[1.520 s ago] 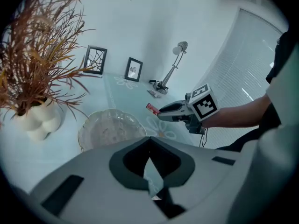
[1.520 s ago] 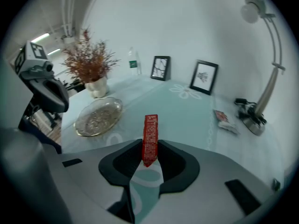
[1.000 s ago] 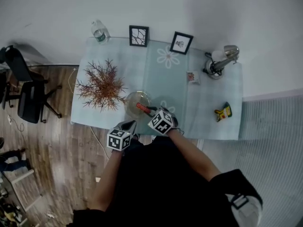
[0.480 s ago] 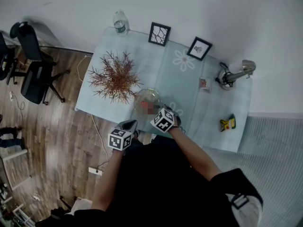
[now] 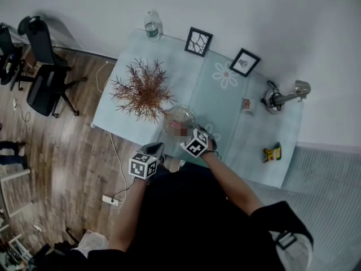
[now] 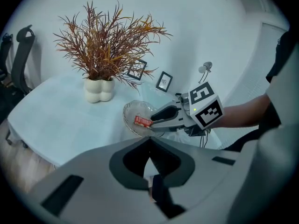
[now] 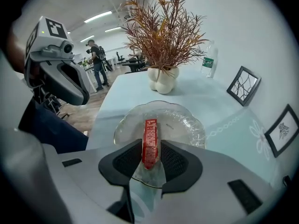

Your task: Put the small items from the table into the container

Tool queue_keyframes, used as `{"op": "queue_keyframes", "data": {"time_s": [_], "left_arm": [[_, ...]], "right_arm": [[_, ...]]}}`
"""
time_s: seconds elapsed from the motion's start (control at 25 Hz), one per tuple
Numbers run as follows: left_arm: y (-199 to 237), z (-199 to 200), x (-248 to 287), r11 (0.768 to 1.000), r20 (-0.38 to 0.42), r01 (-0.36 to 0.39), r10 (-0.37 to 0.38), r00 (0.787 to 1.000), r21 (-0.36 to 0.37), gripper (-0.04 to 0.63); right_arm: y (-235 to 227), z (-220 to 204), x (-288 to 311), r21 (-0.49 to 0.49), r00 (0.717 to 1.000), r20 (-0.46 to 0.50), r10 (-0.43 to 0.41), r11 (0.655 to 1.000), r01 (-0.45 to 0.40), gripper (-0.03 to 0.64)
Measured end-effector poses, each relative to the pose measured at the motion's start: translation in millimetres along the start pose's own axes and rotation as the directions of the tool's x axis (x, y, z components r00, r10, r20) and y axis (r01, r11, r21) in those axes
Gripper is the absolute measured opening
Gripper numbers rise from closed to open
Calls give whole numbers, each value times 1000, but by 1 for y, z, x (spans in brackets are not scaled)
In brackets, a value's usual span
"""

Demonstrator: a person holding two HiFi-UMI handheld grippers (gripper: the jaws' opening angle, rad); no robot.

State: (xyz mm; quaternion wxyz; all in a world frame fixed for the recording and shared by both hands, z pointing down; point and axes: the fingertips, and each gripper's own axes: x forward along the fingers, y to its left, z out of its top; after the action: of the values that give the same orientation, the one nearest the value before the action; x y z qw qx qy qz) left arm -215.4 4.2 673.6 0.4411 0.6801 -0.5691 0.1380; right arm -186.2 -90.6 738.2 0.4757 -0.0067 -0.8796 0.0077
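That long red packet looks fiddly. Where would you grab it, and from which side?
Across its narrow width, near one end, coming in along its length. The red packet is a long thin strip, so its short span suits the jaws. The right gripper holds it so, its far end sticking out over the glass dish.

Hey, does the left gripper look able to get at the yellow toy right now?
Probably not easily: the yellow toy lies far off to the right, and the right gripper sits directly between it and the shut left gripper.
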Motion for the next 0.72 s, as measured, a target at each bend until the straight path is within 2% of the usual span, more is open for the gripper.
{"op": "queue_keyframes", "data": {"time_s": [0.48,0.6,0.72], "left_arm": [[-7,0,-3,1000,-1,-11,11,1000,17,3],[-12,0,-2,999,-1,-12,12,1000,31,3],[-20,-1,0,999,-5,-6,6,1000,49,3]], "right_arm": [[-10,17,-21,6,992,115,-41,999,41,123],[-7,13,-29,6,990,139,-24,1000,24,80],[5,7,-38,-2,988,148,30,1000,-30,29]]}}
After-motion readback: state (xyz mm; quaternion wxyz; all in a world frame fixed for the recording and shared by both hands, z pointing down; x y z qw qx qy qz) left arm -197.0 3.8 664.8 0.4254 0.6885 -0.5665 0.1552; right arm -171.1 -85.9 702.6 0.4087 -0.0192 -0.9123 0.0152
